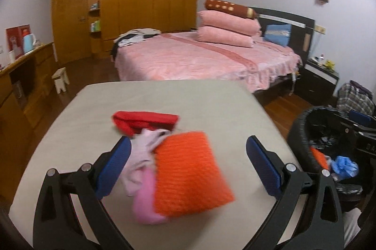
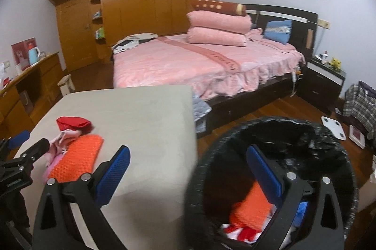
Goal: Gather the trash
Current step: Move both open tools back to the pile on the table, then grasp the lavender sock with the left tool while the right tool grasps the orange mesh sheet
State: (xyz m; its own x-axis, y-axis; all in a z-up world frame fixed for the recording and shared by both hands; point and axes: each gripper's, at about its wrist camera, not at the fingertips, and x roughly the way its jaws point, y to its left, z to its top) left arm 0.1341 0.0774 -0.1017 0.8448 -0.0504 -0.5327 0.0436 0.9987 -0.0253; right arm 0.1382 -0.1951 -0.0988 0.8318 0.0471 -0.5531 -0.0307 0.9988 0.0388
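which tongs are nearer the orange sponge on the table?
Left. The left tongs straddle the orange sponge, open; the right tongs hang open over the trash bin.

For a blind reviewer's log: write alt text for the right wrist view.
The right tongs hang open over the rim of a black-lined trash bin holding orange, red and blue scraps. To the left, a beige table carries an orange mesh sponge, pink cloth and a red item; a pink bed lies behind.
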